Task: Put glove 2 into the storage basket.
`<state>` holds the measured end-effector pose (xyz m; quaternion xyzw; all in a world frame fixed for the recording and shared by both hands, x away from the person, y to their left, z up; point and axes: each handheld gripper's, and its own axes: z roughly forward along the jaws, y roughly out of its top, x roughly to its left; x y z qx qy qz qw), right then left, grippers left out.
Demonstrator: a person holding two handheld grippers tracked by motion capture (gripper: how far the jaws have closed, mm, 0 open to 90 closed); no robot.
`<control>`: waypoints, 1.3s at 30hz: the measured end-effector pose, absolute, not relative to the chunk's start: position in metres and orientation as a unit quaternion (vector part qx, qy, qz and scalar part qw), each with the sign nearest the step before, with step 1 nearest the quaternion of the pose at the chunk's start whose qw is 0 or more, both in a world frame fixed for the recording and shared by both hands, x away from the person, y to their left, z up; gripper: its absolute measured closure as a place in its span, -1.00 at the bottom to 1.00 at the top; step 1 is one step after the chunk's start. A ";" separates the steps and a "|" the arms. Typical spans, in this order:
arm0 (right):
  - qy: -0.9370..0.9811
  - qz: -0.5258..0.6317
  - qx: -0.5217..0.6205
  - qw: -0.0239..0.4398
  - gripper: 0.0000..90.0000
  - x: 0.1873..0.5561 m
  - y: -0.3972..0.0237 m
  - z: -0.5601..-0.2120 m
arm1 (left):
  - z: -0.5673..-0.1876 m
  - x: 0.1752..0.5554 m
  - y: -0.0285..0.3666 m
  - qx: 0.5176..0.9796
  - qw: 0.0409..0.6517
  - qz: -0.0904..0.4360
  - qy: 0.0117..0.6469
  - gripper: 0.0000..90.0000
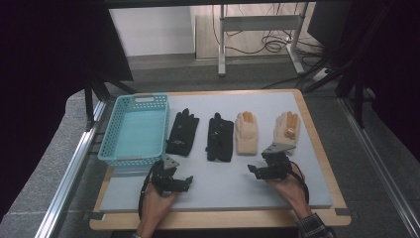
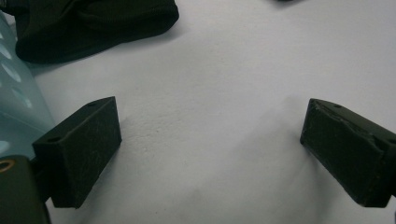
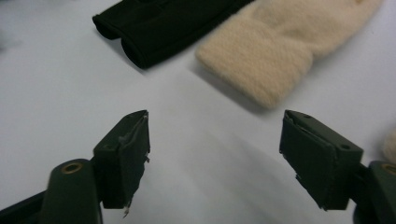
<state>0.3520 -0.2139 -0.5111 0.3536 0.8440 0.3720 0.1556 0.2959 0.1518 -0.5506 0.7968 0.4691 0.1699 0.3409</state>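
My left claw [image 1: 171, 181] rests low over the grey bench [image 1: 223, 193], its jaws spread wide with nothing between them but bare surface. In the left gripper view the cuff of the black glove on the far left [image 2: 93, 23] lies just ahead of the jaws, and the wall of the turquoise basket [image 2: 18, 107] sits right beside my left jaw.

My right claw [image 1: 267, 168] hangs over the bench too, jaws apart and empty. In the right gripper view the cuff of the nearer cream glove [image 3: 275, 60] lies just ahead, a little to the right, with the cuff of the second black glove [image 3: 163, 28] next to it on the left (the two cuffs are close, though I can't tell whether they touch).

From the high view, four gloves lie in a row across the bench, fingers pointing away from me: two black, then two cream, the far cream glove [image 1: 287, 129] just beyond my right claw. The basket [image 1: 133, 126] stands at the row's left end.
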 end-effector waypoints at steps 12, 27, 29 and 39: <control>0.847 0.386 0.339 0.139 -0.12 0.378 -0.193 -0.501 | -0.551 0.296 0.152 0.797 0.341 0.170 0.469 -0.88; 0.861 0.378 0.312 0.136 0.20 0.423 -0.145 -0.496 | -0.551 0.296 0.152 0.797 0.341 0.170 0.469 -0.88; 0.862 0.375 0.311 0.139 0.10 0.429 -0.137 -0.497 | -0.551 0.296 0.152 0.796 0.342 0.170 0.470 -0.88; 0.864 0.361 0.322 0.136 -0.37 0.463 -0.109 -0.510 | -0.551 0.296 0.152 0.797 0.341 0.170 0.469 -0.88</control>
